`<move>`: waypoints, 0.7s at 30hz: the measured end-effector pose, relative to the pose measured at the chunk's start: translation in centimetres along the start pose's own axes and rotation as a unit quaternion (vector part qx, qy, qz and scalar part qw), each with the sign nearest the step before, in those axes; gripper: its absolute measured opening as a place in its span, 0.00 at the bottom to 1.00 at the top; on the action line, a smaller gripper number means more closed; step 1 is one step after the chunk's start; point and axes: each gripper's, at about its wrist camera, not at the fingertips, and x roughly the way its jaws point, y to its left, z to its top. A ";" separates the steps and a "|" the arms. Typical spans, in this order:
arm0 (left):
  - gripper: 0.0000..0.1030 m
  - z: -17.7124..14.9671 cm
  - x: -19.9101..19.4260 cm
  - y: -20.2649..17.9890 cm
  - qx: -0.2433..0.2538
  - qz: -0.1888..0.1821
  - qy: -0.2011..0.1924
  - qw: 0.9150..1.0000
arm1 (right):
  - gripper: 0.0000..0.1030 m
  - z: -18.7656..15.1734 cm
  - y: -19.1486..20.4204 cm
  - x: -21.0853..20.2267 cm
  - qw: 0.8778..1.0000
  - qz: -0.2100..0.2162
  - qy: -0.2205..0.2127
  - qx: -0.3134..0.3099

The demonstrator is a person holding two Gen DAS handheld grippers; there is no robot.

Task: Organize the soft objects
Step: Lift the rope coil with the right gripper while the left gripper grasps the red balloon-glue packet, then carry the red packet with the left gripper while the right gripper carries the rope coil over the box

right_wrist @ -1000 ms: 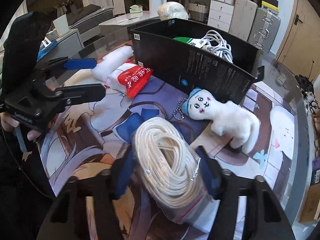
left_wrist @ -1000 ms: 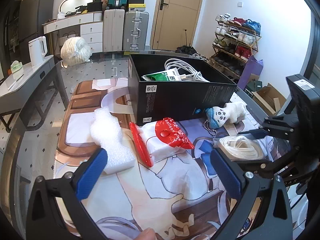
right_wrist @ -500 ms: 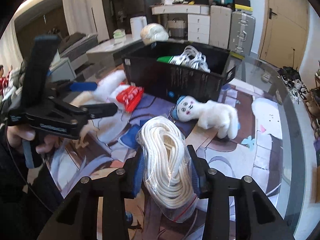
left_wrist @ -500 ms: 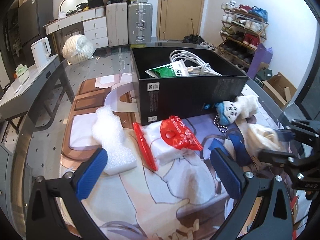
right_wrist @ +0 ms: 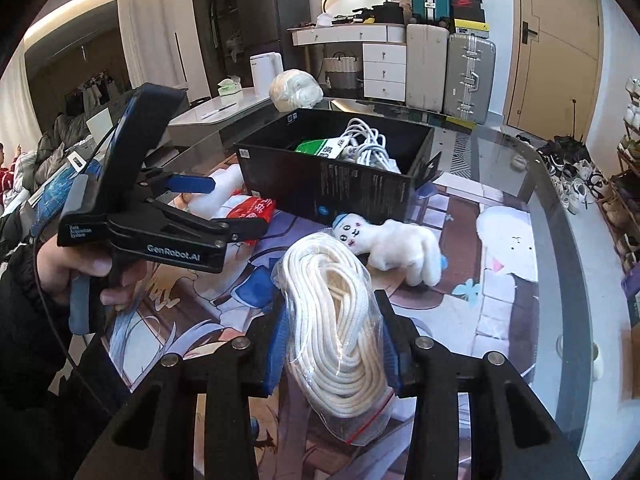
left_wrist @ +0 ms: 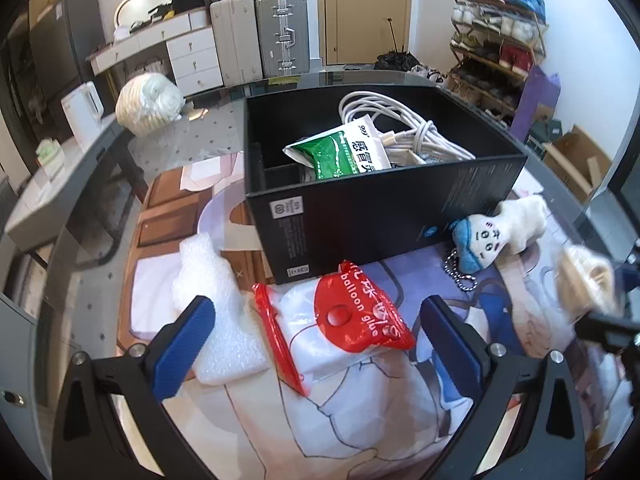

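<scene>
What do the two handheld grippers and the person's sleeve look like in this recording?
Both grippers are matte black plastic frames with blue pads on the jaws and silver pivot screws. The left gripper carries white "GenRobot.AI" lettering, a small white label, a grey trigger and a thin black cable. The right gripper shows the same forked black arms. The left hand emerges from a black sleeve with an elastic cuff.

Two hard-shell suitcases [left_wrist: 260, 36] upright against the far wall, closed door [left_wrist: 364, 12] beside them, white drawer unit [right_wrist: 384, 70], shoe rack [left_wrist: 496, 40] at right, white kettle [left_wrist: 86, 110] on grey side counter [left_wrist: 36, 200].
</scene>
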 end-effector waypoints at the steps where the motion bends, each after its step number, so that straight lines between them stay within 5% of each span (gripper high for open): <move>1: 0.99 0.0 0.1 -0.3 0.006 0.008 -0.001 1.000 | 0.39 0.0 -0.1 0.0 1.000 -0.001 -0.001 0.001; 7: 0.84 -0.4 0.3 -1.4 0.041 0.048 -0.011 0.998 | 0.39 -0.1 -0.4 0.1 1.000 -0.004 0.003 0.002; 9: 0.69 -0.5 -0.1 -1.4 0.047 0.049 -0.019 0.998 | 0.39 -0.1 -0.4 0.3 1.000 -0.005 0.005 0.002; 10: 0.50 -0.6 -0.3 -1.5 0.048 0.037 -0.017 0.998 | 0.39 -0.1 -0.3 0.4 1.000 -0.005 0.006 0.001; 11: 0.48 -0.7 -0.3 -1.3 0.045 0.029 -0.014 0.998 | 0.39 -0.1 -0.2 0.4 1.000 -0.006 0.006 -0.001; 21: 0.46 -2.5 -4.0 -0.3 0.042 -0.043 -0.057 0.997 | 0.39 0.4 0.6 0.2 1.000 -0.007 -0.002 -0.007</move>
